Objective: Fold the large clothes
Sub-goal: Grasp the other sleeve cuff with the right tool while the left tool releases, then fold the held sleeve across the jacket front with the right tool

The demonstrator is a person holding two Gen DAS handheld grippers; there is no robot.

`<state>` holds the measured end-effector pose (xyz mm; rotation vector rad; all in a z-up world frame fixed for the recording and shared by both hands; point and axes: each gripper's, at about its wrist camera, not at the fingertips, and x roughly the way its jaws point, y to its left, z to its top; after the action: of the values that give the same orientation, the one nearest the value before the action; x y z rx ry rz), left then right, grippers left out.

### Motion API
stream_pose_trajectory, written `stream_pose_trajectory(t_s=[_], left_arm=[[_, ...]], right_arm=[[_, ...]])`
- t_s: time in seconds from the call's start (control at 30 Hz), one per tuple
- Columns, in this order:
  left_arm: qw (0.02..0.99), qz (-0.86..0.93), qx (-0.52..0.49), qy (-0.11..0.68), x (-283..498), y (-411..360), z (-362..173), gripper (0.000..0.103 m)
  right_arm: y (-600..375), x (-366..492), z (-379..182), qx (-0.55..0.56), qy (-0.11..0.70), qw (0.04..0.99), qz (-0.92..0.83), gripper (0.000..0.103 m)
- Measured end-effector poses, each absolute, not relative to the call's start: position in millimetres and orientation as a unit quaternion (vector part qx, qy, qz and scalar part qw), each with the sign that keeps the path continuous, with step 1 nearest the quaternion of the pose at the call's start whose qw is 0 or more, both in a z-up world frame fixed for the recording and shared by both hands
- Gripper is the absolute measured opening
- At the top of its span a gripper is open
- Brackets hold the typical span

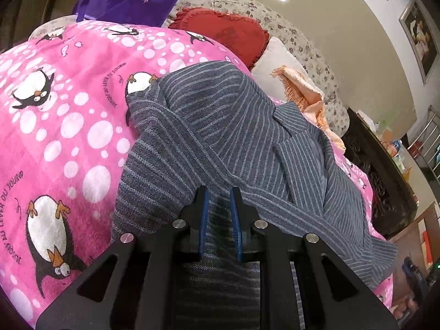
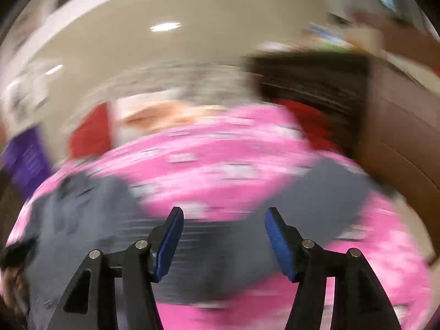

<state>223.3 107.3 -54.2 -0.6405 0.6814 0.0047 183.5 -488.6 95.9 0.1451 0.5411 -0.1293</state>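
Bedroom, pink penguin blanket point(image 1: 55, 126) over the bed. Striped grey jacket point(image 1: 209, 137) lies bunched on it, running away from the left claw point(image 1: 219, 195), which pinches its near edge. Right claw point(image 2: 224, 214) hovers half-open, empty, jacket directly beneath.

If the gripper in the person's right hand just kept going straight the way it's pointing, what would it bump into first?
Probably the grey striped garment, which fills the gap between the open jaws of the right gripper. The pink blanket lies just beyond. The picture is badly blurred, so depth is uncertain.
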Motion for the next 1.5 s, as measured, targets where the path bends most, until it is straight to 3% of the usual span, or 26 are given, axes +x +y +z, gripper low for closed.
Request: stream_pose_trajectory(t_s=[0.17, 0.33, 0.37, 0.4, 0.43, 0.53, 0.7, 0.93, 0.97, 1.03, 1.07, 1.1, 1.27, 1.5], left_arm=[[0.893, 0.005, -0.305, 0.331, 225, 106, -53, 0.015], [0.892, 0.005, -0.304, 0.334, 228, 105, -52, 0.015], [0.892, 0.005, -0.304, 0.334, 229, 105, -52, 0.015], [0.892, 0.005, -0.304, 0.334, 229, 104, -52, 0.015], [0.892, 0.005, -0.305, 0.334, 229, 104, -52, 0.015], [0.891, 0.001, -0.31, 0.333, 230, 105, -52, 0.015], [0.889, -0.002, -0.316, 0.33, 229, 106, -53, 0.015], [0.905, 0.029, -0.288, 0.312, 213, 99, -36, 0.015], [0.909, 0.031, -0.281, 0.307, 203, 97, -28, 0.018], [0.913, 0.033, -0.274, 0.299, 187, 97, -17, 0.033], [0.92, 0.036, -0.26, 0.291, 175, 97, -9, 0.044], [0.928, 0.04, -0.24, 0.282, 167, 97, -3, 0.047], [0.949, 0.073, -0.162, 0.261, 133, 119, 8, 0.047], [0.891, 0.195, -0.269, 0.309, 103, 199, -39, 0.047]], right_arm=[[-616, 194, 63, 0.177, 0.327, 0.924, -0.09, 0.059], [-644, 207, 51, 0.225, 0.288, 0.929, -0.062, 0.061], [-647, 210, 52, 0.235, 0.281, 0.929, -0.057, 0.057], [-649, 212, 55, 0.242, 0.278, 0.928, -0.051, 0.045], [-649, 210, 56, 0.243, 0.277, 0.928, -0.048, 0.003], [-633, 198, 75, 0.235, 0.252, 0.938, -0.034, 0.002], [-620, 95, 116, 0.236, 0.175, 0.955, -0.039, 0.002], [-579, 22, 111, 0.261, 0.179, 0.948, 0.001, 0.002], [-568, 28, 114, 0.266, 0.176, 0.948, 0.007, 0.002], [-542, 42, 123, 0.269, 0.168, 0.948, 0.031, 0.002], [-513, 58, 129, 0.258, 0.166, 0.95, 0.058, 0.002], [-488, 71, 132, 0.248, 0.167, 0.951, 0.082, 0.002], [-333, 120, 127, 0.19, 0.169, 0.943, 0.215, 0.002], [-111, 148, 57, 0.083, 0.236, 0.881, 0.402, 0.002]])
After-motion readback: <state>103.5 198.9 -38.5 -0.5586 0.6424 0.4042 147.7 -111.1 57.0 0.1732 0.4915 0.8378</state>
